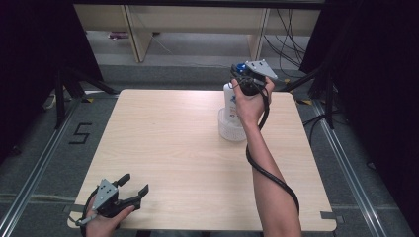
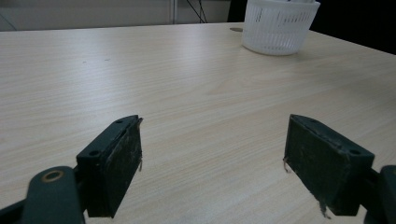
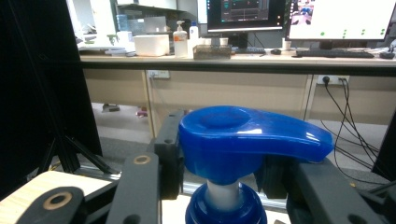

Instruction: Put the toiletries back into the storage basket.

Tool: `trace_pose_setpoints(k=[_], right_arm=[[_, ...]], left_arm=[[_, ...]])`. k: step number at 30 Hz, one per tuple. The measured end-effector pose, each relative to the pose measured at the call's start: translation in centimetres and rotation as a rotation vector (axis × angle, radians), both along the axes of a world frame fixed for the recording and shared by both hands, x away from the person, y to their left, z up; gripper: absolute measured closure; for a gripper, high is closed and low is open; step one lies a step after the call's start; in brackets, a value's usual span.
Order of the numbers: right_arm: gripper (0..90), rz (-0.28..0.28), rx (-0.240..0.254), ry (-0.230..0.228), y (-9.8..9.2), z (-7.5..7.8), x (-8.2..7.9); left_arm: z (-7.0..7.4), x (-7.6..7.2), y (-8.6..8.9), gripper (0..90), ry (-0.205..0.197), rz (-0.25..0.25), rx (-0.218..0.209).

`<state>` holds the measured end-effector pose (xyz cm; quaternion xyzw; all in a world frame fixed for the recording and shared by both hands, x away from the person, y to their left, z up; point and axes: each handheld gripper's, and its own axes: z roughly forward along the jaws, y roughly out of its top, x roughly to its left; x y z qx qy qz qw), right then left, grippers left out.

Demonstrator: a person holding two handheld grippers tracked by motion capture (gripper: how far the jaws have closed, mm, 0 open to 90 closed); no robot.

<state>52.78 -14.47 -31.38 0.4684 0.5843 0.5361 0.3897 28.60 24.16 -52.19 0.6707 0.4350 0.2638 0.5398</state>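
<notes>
Pale table [image 1: 188, 163] carries a white basket [image 1: 231, 129] with a pump bottle [image 1: 230, 98] standing inside. Right claw [image 3: 224, 175] clamps the blue pump head [image 3: 247, 140], likely slick and wobbly; the neck below should hold steadier. Left claw [image 1: 132, 188] rests released, well away from the basket.

Right gripper [image 3: 219, 186] clamped on blue pump head [image 3: 247, 140], desk with monitors [image 3: 299, 18] behind
</notes>
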Motion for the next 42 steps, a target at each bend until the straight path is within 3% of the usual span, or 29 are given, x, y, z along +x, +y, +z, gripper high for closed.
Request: trace_pose_setpoints(k=[25, 42], right_arm=[[59.8, -0.008, -0.009, 0.027, -0.4, -2.3, 0.1], [59.8, -0.006, -0.016, 0.032, -0.4, -2.9, 0.1]], left_arm=[[0.0, 0.0, 0.0, 18.4, -0.002, -0.004, 0.003], [0.0, 0.0, -0.1, 18.3, 0.000, -0.005, 0.005]])
